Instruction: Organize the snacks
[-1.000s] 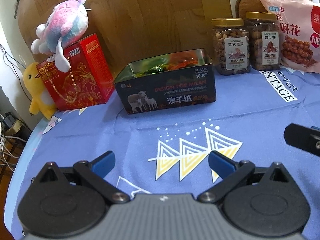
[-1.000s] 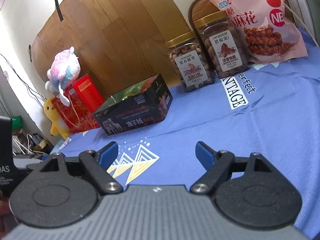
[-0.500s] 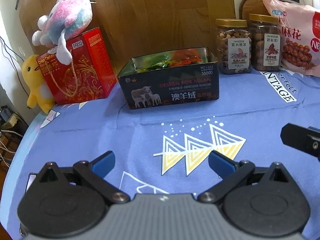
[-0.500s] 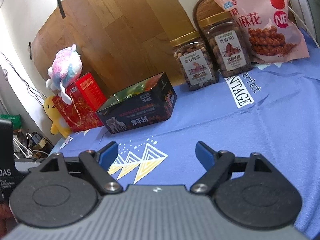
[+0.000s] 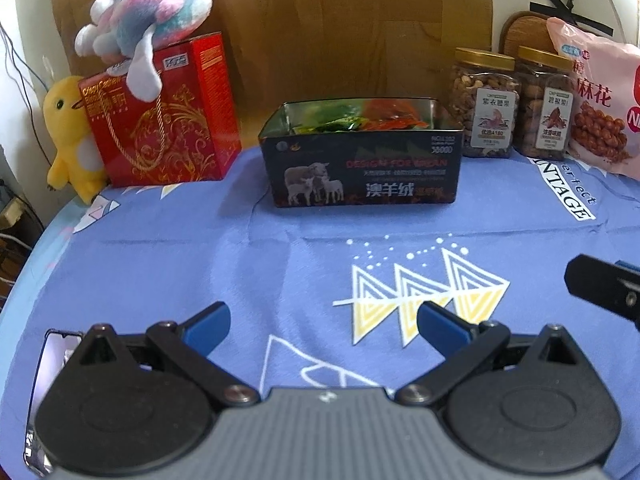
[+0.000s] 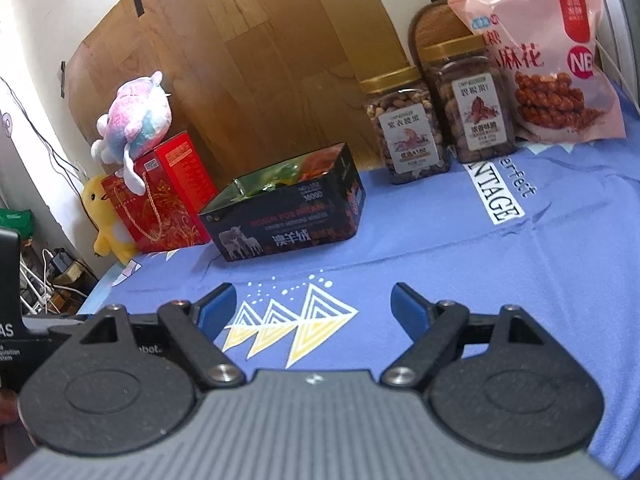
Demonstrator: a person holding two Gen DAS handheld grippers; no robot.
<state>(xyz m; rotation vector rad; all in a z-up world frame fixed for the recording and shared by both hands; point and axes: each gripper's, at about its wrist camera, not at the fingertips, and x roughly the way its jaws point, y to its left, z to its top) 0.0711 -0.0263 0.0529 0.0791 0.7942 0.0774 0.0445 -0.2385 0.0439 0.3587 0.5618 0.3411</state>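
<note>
A black open tin [image 5: 362,168] [image 6: 286,224] holds green and orange snack packets [image 5: 360,118] and stands at the back middle of the blue cloth. Two gold-lidded nut jars [image 5: 484,102] [image 5: 544,106] [image 6: 406,128] [image 6: 468,98] and a pink snack bag [image 5: 600,96] [image 6: 548,56] stand to its right. My left gripper [image 5: 322,328] is open and empty, well in front of the tin. My right gripper [image 6: 312,306] is open and empty, also well short of the tin; part of it shows at the right edge of the left wrist view [image 5: 604,288].
A red gift box [image 5: 160,112] [image 6: 164,192] with a pink-blue plush [image 5: 152,12] [image 6: 134,120] on top and a yellow plush [image 5: 72,132] [image 6: 106,216] stand at the back left. A phone [image 5: 52,360] lies near the table's left edge. A wooden board [image 6: 248,48] backs the table.
Both grippers have pulled back and risen a little, so the tin and jars look smaller and farther. The jaws stay open. No object has moved.
</note>
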